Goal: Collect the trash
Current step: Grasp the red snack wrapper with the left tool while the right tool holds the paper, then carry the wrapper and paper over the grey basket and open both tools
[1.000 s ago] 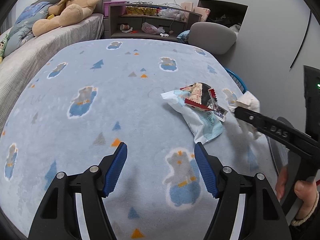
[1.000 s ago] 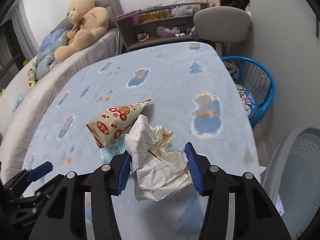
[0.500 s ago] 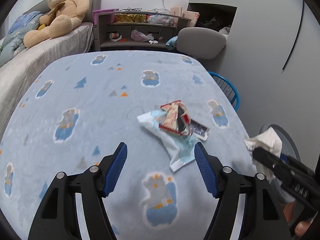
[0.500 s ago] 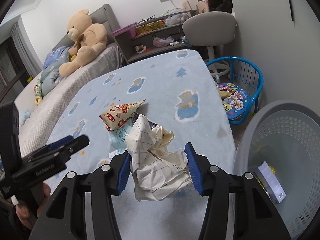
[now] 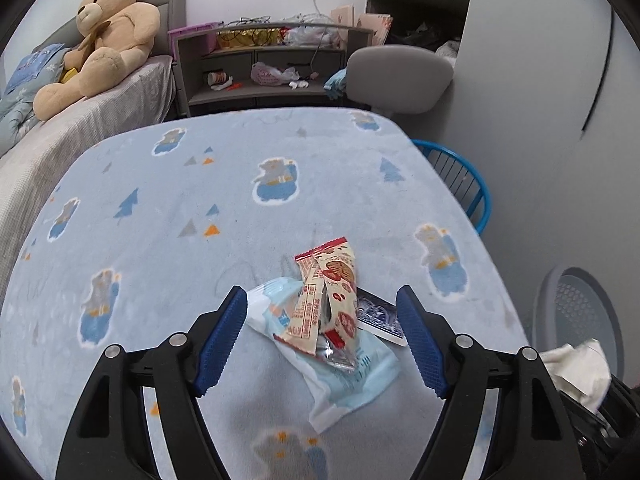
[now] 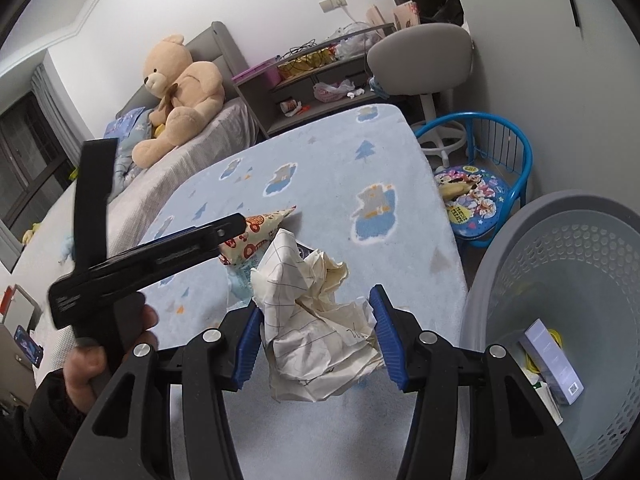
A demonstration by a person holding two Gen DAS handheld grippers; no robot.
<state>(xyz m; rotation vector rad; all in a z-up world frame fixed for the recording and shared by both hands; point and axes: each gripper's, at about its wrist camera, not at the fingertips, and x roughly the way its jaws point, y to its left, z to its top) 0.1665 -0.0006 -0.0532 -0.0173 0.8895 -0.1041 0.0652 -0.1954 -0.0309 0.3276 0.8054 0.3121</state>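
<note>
Right gripper [image 6: 314, 334], bottom centre of the right wrist view, blue pads clamped on a crumpled paper wad [image 6: 316, 320]; the wad fills the gap and sticks up above the pads. Same wad shows at the lower right edge of the left wrist view [image 5: 576, 368]. Grey laundry-style basket [image 6: 516, 240] at right of frame, just beside the table edge, a pale box [image 6: 554, 360] and some yellow scrap lying inside.

Left gripper [image 5: 322, 340], bottom centre of the left wrist view, jaws spread wide, holding nothing, hanging over the wrapper pile. Pile near centre frame: red-and-cream snack wrapper [image 5: 332, 300] on top of a light blue plastic bag [image 5: 348, 380], dark blue card [image 5: 378, 316] just right of them. All on the blue bear-print tablecloth [image 5: 160, 240].

Farther back: blue kids' chair [image 6: 500, 168] right, grey office chair [image 5: 400, 76], cluttered shelf unit [image 5: 264, 68], teddy bear [image 5: 100, 36] on the bed, upper left.
</note>
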